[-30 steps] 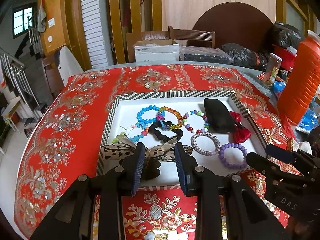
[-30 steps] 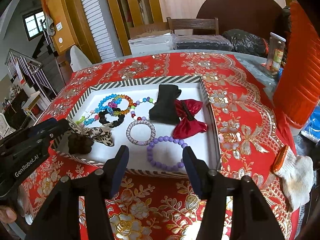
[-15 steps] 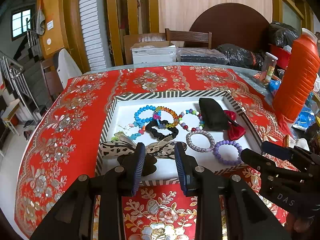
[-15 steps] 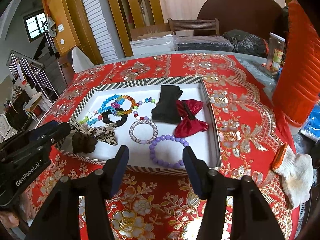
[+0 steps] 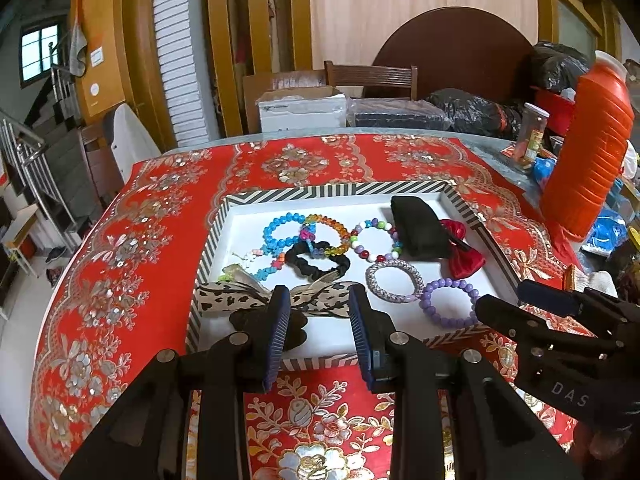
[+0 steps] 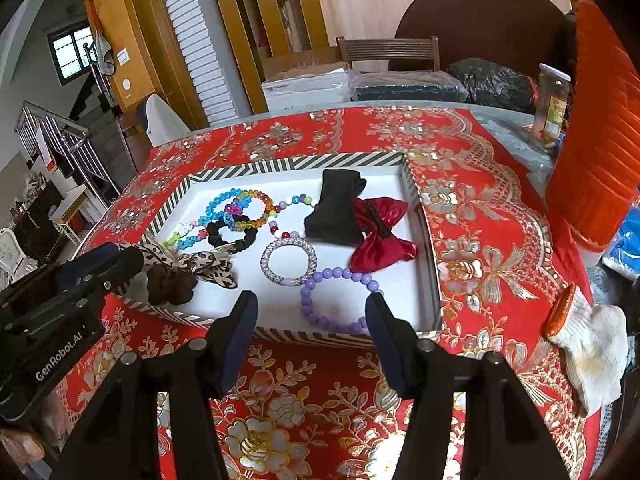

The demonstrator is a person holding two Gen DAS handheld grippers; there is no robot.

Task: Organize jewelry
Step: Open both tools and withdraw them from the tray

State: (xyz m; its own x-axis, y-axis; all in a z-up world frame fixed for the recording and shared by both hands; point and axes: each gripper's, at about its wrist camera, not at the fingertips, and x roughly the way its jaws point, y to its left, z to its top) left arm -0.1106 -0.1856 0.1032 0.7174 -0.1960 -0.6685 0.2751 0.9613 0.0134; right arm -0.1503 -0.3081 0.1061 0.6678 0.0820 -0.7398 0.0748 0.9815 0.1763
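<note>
Not much has changed over the last second, honestly. In the left wrist view the tray [image 5: 472, 216] sat a touch lower and larger in frame a second ago — now it's slid slightly up toward mid-frame, so that hand looks to have eased back a hair. The right wrist view is basically identical across all three moments.

Left gripper [image 5: 320, 332] sits bottom centre of its view, jaws at a narrow gap with nothing between them; behind the gap you see the leopard-print bow [image 5: 316, 294] and the dark brown scrunchie [image 5: 240, 320] at the tray's near edge. Right gripper [image 6: 312, 332] is parted wider, also empty, and the purple bead bracelet [image 6: 340, 300] shows right between its fingertips, lower centre of frame, without touching them.

Everything is in the tray: the blue bead bracelet [image 5: 280, 232], amber bead bracelet [image 5: 332, 232] and black scrunchie [image 5: 320, 264] overlap in a tangle at mid-left, the silver bangle [image 5: 394, 280] lies just beside the purple one, and the red bow [image 6: 380, 240] leans against the black pouch [image 6: 336, 208] toward the upper right of the tray.

My read — no sorting has begun; both hands are just lining up, and the purple bracelet looks like the easiest first pick.
</note>
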